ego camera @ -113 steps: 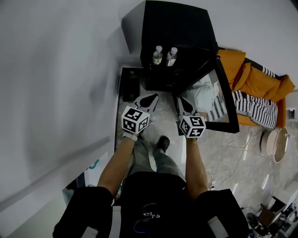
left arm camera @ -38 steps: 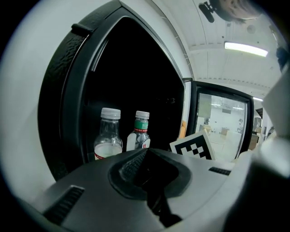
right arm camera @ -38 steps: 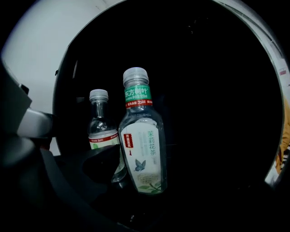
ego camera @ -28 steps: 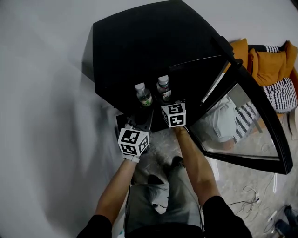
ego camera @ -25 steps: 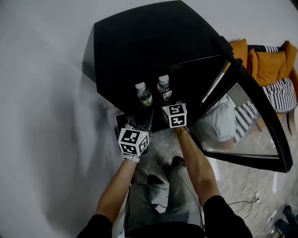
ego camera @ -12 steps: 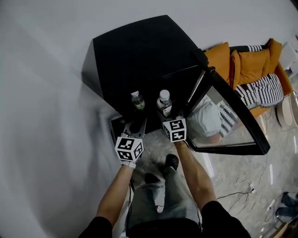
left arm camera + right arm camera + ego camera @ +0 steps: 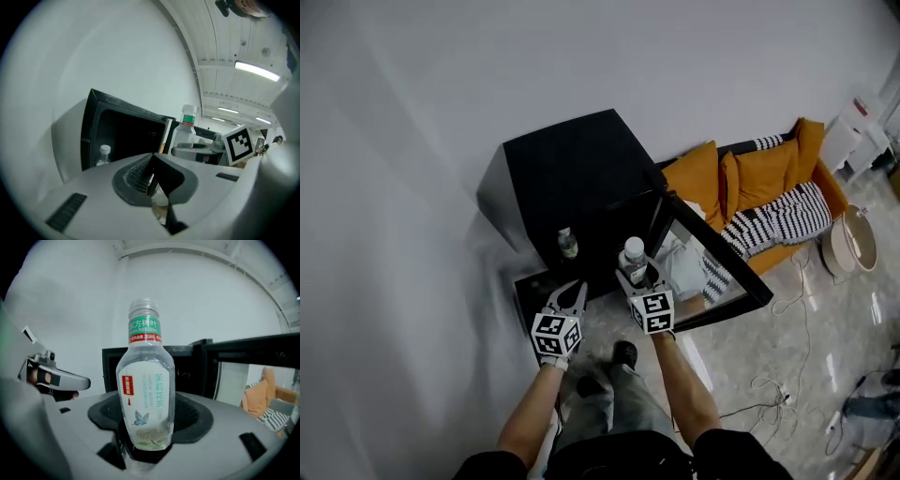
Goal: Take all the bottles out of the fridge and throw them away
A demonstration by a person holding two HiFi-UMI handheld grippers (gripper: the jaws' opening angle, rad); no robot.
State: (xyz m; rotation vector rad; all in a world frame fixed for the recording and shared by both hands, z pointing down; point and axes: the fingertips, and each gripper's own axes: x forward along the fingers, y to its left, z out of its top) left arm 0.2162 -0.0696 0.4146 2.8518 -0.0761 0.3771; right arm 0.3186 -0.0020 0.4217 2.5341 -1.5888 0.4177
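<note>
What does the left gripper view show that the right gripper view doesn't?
Only the left gripper view shows a second bottle standing inside the fridge, and ceiling lights. Only the right gripper view shows the butterfly label on the held bottle. Both show the held bottle, the black fridge and a white wall.

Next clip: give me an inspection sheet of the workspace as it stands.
Surface: pale glossy floor.
Job's things: black fridge, glass door open; one clear white-capped bottle inside; clear green-banded tea bottle out, upright.
Clutter: round beige tub at far right.
Grippers: left gripper shut, empty; right gripper shut on the tea bottle.
Cables: white cable loose on the floor.
Surroundings: white wall, orange sofa with striped throw.
</note>
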